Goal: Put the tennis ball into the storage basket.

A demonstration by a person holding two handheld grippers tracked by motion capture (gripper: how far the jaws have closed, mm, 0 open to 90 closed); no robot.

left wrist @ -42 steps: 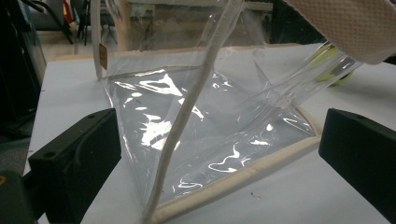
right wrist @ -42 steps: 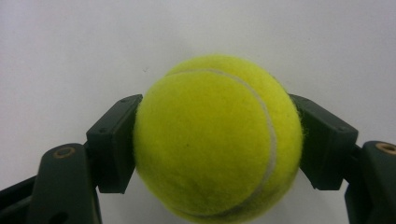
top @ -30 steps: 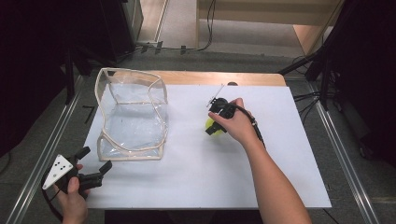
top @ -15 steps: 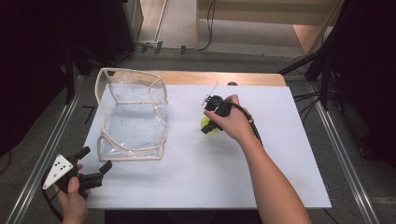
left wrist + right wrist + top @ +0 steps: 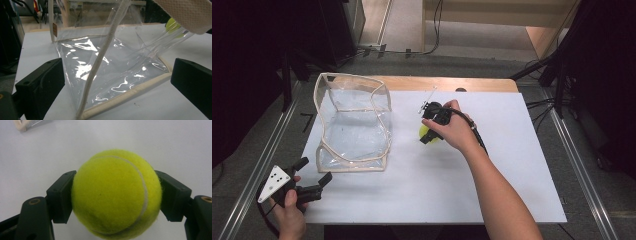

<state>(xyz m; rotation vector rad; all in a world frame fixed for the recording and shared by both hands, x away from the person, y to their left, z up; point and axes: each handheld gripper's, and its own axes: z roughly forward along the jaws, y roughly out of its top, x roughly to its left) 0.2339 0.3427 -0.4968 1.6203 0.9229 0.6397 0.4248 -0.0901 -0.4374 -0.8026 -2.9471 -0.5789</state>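
Tennis ball [image 5: 116,195], yellow-green, clamped between the two black jaws of the right gripper [image 5: 116,197], pads pressed against its left and right flanks. Seen in the high view as a small yellow patch [image 5: 424,132] under the right hand [image 5: 454,131], mostly hidden by hand and gripper body, over the middle of the white table sheet [image 5: 512,170], right of the bag. No way to tell from that view whether resting on the sheet or lifted just clear. Round, so no long axis and no heading; white seam curving down the right half in the right gripper view. Lower edge of the ball cut off at the bottom of that view.

Just to the left, well apart from the ball: clear plastic bag [image 5: 353,122] with cream piping, standing open and sagging. Seen close in the left gripper view [image 5: 112,72], with glare on the creased film; through it, a blurred yellow spot at top right, the ball [image 5: 173,24], partly covered by a cream band of the bag's edge.

Left gripper [image 5: 314,177] held by the left hand [image 5: 289,210] at the near left corner of the sheet, jaws spread wide with nothing between them, pointing at the bag's near corner, close but not touching. Grey three-cornered plate on its top visible from above.
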